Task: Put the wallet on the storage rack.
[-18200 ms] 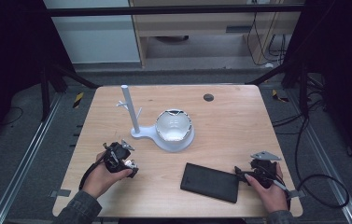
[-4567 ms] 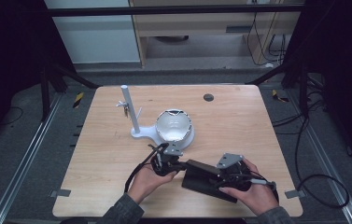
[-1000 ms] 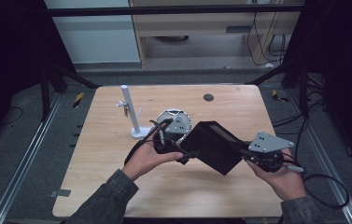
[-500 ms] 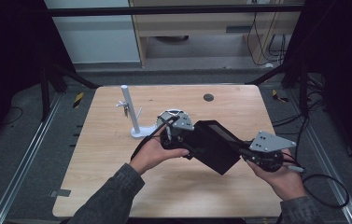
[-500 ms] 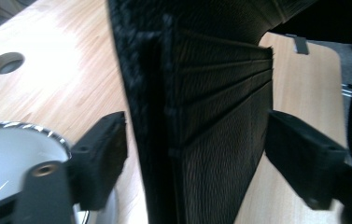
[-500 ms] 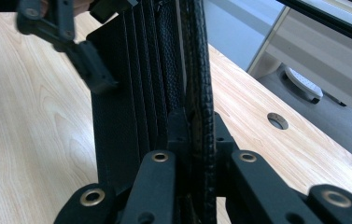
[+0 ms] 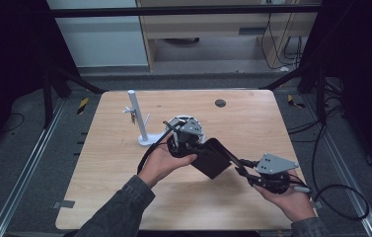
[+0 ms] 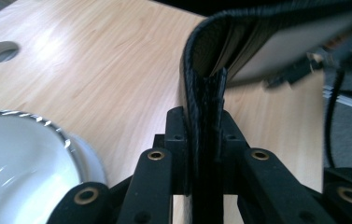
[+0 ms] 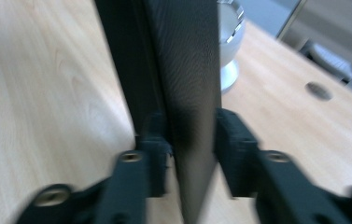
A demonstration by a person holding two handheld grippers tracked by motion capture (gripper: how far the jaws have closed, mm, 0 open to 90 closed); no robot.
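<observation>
Currently I have the black notebook [image 7: 212, 157] held up off the worktop [image 7: 124, 173], tilted, between my two grippers near the middle of the surface. My left gripper [image 7: 186, 140] has just been closing, and in the left gripper view [image 8: 205, 135] its pads press from both sides on the notebook's [image 8: 220, 46] stitched edge; the cover curls over above and page edges show beside it. My right gripper [image 7: 245, 165] sits at the notebook's opposite, lower right corner. Its jaws have just been opening: in the right gripper view [image 9: 190, 140] the notebook [image 9: 183, 70] stands edge-on between them, the left pad touching or nearly touching the cover, the right pad with a thin gap, so I log it as released. That frame is blurred. Just behind my left hand [image 7: 166, 163] sits a white bowl [image 8: 15, 158] with a shiny rim, and beside it a white upright post [image 7: 136, 116] on its base.
</observation>
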